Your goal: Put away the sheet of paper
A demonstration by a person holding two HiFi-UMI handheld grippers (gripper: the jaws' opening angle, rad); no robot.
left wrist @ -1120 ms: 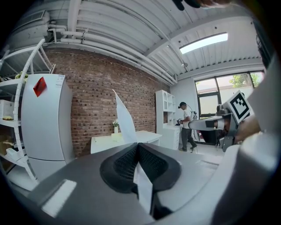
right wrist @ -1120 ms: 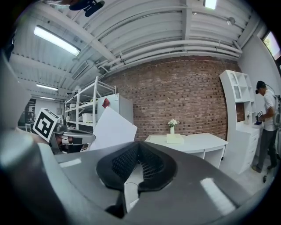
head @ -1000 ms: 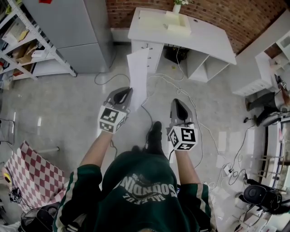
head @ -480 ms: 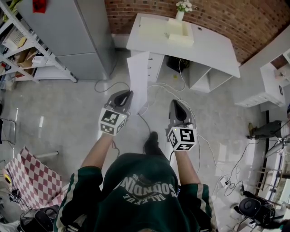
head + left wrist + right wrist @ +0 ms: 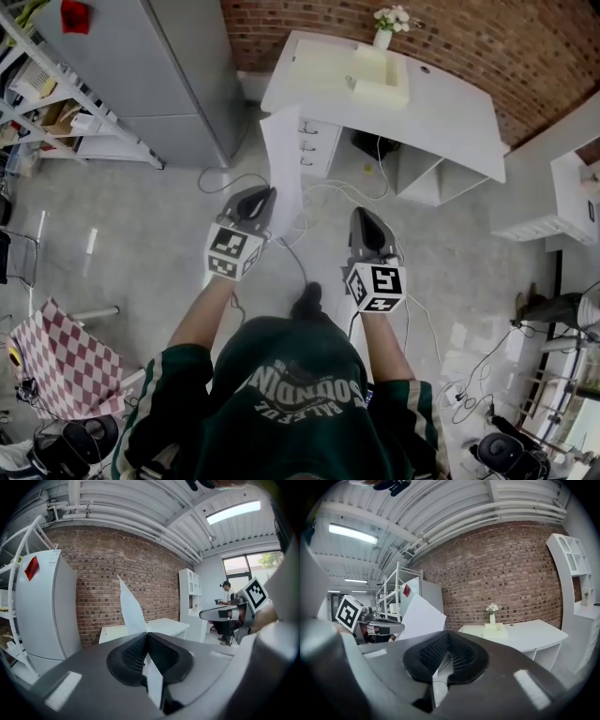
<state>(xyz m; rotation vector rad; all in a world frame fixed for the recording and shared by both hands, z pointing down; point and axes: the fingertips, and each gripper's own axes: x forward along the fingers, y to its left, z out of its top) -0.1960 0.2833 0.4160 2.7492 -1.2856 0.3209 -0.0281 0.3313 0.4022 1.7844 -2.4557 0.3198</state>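
Left gripper (image 5: 255, 195) is clamping the sheet of paper (image 5: 284, 159) by its near edge; in its own view I am seeing the ribbed pads (image 5: 136, 651) pressed together on the sheet, which is rising out of them on edge and leaning a little to the left against the brick wall (image 5: 140, 569). Beside it, the right gripper (image 5: 367, 214) is hanging level with the left one, its jaws closed on each other with nothing between them, and it is not touching the paper; from its camera I am seeing the sheet off to the left of its pads. Looking down from the head camera, I am seeing the paper held in the air above the grey floor (image 5: 141, 234), with its far end overlapping the front edge of the white desk (image 5: 450, 103) and the drawer unit (image 5: 317, 145) under it. On the desk a pale box (image 5: 380, 75) is sitting near a small vase of flowers (image 5: 387, 26). Left of the desk a tall grey cabinet (image 5: 159, 75) is standing, with a metal shelf rack (image 5: 47, 103) further left. Loose cables (image 5: 342, 183) are trailing across the floor ahead of the grippers, and a red-and-white checked cloth (image 5: 61, 361) is lying at the lower left.
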